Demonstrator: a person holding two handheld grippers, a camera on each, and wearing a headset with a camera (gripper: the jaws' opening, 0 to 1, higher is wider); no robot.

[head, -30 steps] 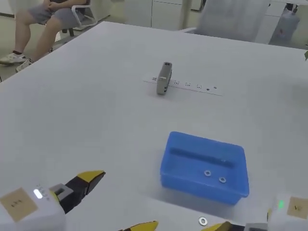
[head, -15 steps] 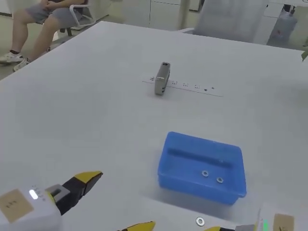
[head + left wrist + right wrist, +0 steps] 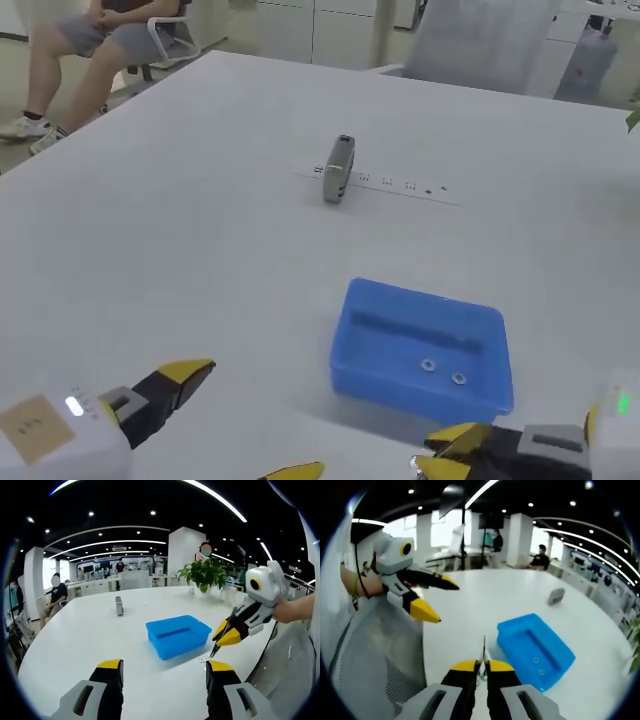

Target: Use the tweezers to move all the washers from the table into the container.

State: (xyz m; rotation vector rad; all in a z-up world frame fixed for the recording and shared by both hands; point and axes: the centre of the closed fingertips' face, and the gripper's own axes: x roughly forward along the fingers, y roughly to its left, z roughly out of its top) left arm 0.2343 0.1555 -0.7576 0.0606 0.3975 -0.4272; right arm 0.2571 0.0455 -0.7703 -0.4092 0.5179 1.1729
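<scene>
Step in hand: pickup of the next washer. R gripper [image 3: 483,666] has its jaws pressed together on thin metal tweezers [image 3: 484,652]. It's pitched down, w/ tweezer tips at a small silver ring washer [image 3: 202,659]. That washer lies on the white surface [image 3: 200,230] near its near edge, just beside the blue rectangular plastic container [image 3: 420,350]. Can't tell if it's pinched yet. 2 washers [image 3: 428,365] already sit in the container. L gripper [image 3: 250,420] hovers low by the near edge, jaws spread, holding nothing, pointed approx toward the container. Next, prob.: nip washer btwn tips, lift w/o slip, carry over rim, let go. Thin flat ring, likely fiddly to grip.
</scene>
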